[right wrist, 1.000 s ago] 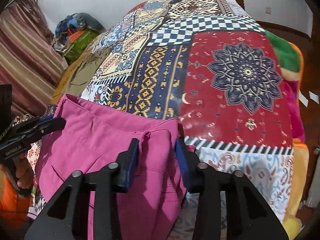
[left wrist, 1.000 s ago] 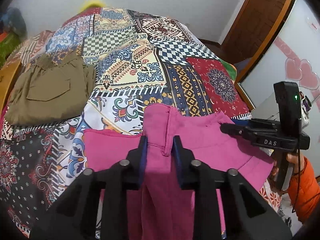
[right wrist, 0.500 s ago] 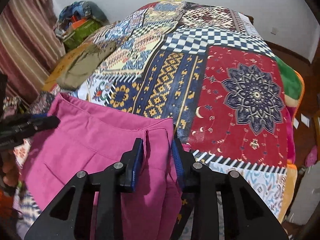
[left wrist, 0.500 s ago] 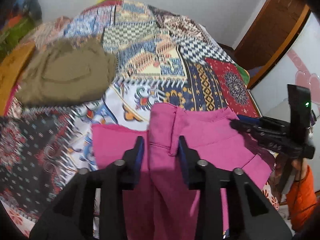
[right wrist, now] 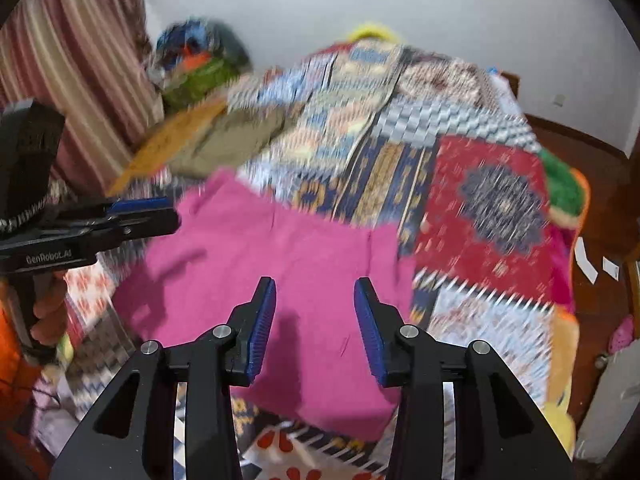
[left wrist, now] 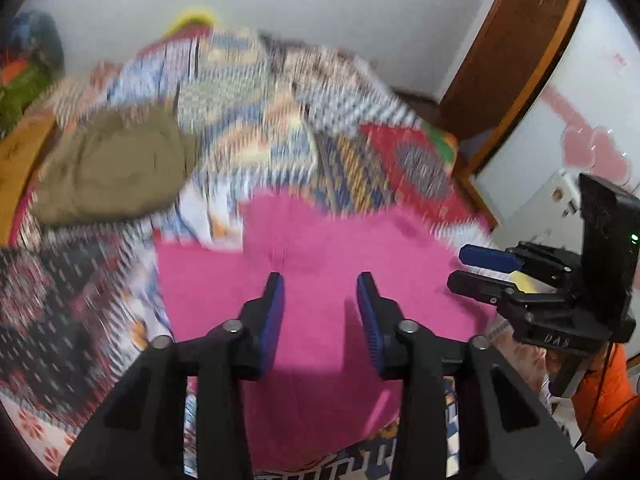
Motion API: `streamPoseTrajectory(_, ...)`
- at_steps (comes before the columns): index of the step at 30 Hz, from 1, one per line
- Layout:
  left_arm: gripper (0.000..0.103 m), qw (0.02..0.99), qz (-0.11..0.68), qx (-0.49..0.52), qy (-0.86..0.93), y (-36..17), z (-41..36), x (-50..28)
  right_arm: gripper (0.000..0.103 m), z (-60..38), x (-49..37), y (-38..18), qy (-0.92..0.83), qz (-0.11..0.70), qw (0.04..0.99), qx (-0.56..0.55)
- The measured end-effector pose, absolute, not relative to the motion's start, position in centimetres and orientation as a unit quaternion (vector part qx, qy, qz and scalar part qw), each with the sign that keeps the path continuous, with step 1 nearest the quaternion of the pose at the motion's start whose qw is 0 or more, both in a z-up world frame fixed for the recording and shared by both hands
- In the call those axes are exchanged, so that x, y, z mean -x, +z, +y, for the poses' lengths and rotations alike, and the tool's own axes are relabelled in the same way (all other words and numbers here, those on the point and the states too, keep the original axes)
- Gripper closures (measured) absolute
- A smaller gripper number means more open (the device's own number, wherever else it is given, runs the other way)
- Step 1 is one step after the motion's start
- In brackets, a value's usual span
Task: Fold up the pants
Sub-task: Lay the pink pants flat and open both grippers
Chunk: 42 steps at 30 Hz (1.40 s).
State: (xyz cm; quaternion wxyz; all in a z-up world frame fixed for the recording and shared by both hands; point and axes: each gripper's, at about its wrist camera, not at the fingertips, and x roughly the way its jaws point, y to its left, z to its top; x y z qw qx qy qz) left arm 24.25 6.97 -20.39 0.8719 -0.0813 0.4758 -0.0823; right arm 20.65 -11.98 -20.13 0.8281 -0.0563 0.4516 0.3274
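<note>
Fingers of the left gripper [left wrist: 320, 284], black with blue ribbed pads, stand spread wide with nothing between them, hovering over the bright magenta cotton pants [left wrist: 320, 264]. The right gripper [right wrist: 315, 290] is likewise spread wide and holds nothing, poised above the same garment [right wrist: 280, 264]. Each gripper shows from the side in the other's view, at the pants' outer edge: the right one [left wrist: 466, 266] at the right border, the left one [right wrist: 170, 214] at the left. The pants lie fairly flat across the near end of a bed, one end hanging off the near edge, on a multicoloured patchwork-print bedspread [left wrist: 280, 100]. Well apart from them, farther up the bed on the left, lies a folded olive-brown fabric garment [left wrist: 116, 172]. Motion blur smears the bedspread's patterns. Beyond stand a plain white wall [right wrist: 440, 12], a striped curtain [right wrist: 80, 48] and a brown wooden door [left wrist: 512, 52].
</note>
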Motion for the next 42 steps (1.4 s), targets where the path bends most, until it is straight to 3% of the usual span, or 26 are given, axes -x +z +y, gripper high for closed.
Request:
streamPoseTrajectory(2,0.079,0.87,0.487,0.056,-0.059,-22.2,6.8,-24.1,0.064,-12.1,-20.7,-21.5,0.327,0.461,0.823,0.054)
streamPoseTrajectory(4,0.08,0.875,0.481,0.041,-0.042,-23.0,7.2,-23.7,0.059,-12.8,-20.8,-21.9,0.323,0.462,0.825,0.034)
streamPoseTrajectory(7,0.079,0.874,0.483,0.037,-0.04,-23.0,8.0,-23.5,0.057,-13.3,-21.4,-21.8,0.316,0.469,0.825,0.027)
streamPoseTrajectory(9,0.067,0.874,0.485,0.037,-0.026,-22.6,8.8,-23.8,0.057,-13.6,-21.4,-21.3,0.309,0.466,0.829,0.032)
streamPoseTrajectory(15,0.069,0.878,0.472,0.081,0.005,-20.7,12.4,-22.0,0.055,-15.3,-20.0,-18.7,0.299,0.438,0.848,0.013)
streamPoseTrajectory(20,0.069,0.884,0.459,0.079,-0.031,-19.4,10.5,-19.6,0.055,-14.5,-19.1,-18.3,0.322,0.435,0.841,0.0)
streamPoseTrajectory(29,0.066,0.872,0.488,0.027,0.028,-23.8,10.2,-19.7,0.054,-14.2,-18.8,-20.8,0.307,0.459,0.834,0.014)
streamPoseTrajectory(33,0.08,0.86,0.498,0.071,0.082,-23.8,13.7,-19.3,0.054,-15.6,-18.7,-20.6,0.296,0.464,0.835,0.0)
streamPoseTrajectory(35,0.08,0.859,0.496,0.105,0.068,-23.3,14.8,-18.9,0.054,-15.9,-18.3,-20.4,0.293,0.463,0.837,-0.001)
streamPoseTrajectory(42,0.08,0.884,0.459,0.086,0.019,-19.6,11.5,-18.3,0.054,-16.2,-17.6,-18.2,0.294,0.442,0.847,-0.018)
